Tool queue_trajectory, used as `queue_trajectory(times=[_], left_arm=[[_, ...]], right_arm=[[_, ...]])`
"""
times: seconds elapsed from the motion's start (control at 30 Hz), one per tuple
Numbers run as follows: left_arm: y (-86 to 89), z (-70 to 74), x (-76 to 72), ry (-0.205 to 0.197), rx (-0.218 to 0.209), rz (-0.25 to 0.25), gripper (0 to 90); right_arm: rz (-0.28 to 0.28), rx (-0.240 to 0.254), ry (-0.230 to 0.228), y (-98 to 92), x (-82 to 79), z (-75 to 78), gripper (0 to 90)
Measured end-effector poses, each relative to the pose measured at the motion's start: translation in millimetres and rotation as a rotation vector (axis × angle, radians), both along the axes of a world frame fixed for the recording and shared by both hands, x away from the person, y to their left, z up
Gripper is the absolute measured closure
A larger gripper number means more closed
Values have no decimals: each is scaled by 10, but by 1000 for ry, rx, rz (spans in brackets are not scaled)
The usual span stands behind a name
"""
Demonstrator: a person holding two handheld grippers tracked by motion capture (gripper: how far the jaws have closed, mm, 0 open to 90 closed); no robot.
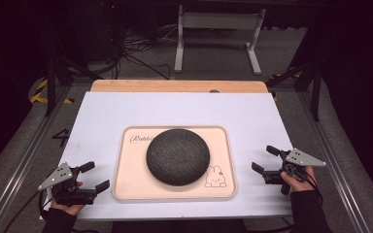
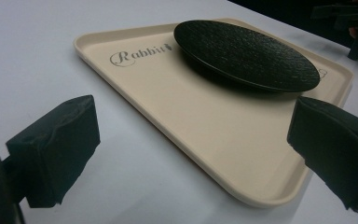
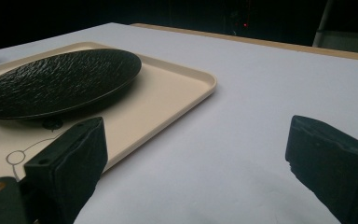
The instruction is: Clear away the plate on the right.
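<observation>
You see a matt black plate (image 1: 178, 156) with rough ripples, a smooth cream plastic-looking tray (image 1: 223, 141), and a matt white bench (image 1: 102, 116).

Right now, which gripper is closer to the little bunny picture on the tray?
The right gripper. It is just past the tray's right edge, beside the corner with the bunny drawing. The left gripper waits at the opposite, left edge, across the black plate.

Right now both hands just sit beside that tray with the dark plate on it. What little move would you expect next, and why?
Probably each gripper edges inward toward the tray. The left gripper and right gripper sit open on either side of it, holding nothing, and the black plate rests untouched in the middle.
</observation>
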State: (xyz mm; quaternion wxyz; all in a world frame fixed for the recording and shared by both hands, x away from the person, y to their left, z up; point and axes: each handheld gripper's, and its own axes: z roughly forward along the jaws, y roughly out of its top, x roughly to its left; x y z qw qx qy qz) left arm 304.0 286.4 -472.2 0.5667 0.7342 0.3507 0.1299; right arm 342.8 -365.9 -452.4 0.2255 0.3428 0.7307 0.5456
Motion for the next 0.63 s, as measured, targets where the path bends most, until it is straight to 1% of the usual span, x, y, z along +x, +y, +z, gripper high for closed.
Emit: queue_trajectory(times=[0.13,0.23,0.33,0.5,0.63], left_arm=[[0,0,0,0,0,-1,30],[0,0,1,1,0,-2,31],[0,0,1,0,0,-2,30],[0,0,0,-1,0,-2,30],[1,0,0,-1,0,-2,31]], right_arm=[[-17,13,15,-7,15,-4,55],[-15,22,32,-20,32,-7,46],[-28,36,52,-30,42,-7,35],[-33,27,46,-22,44,-8,35],[-15,4,26,-1,27,-7,35]])
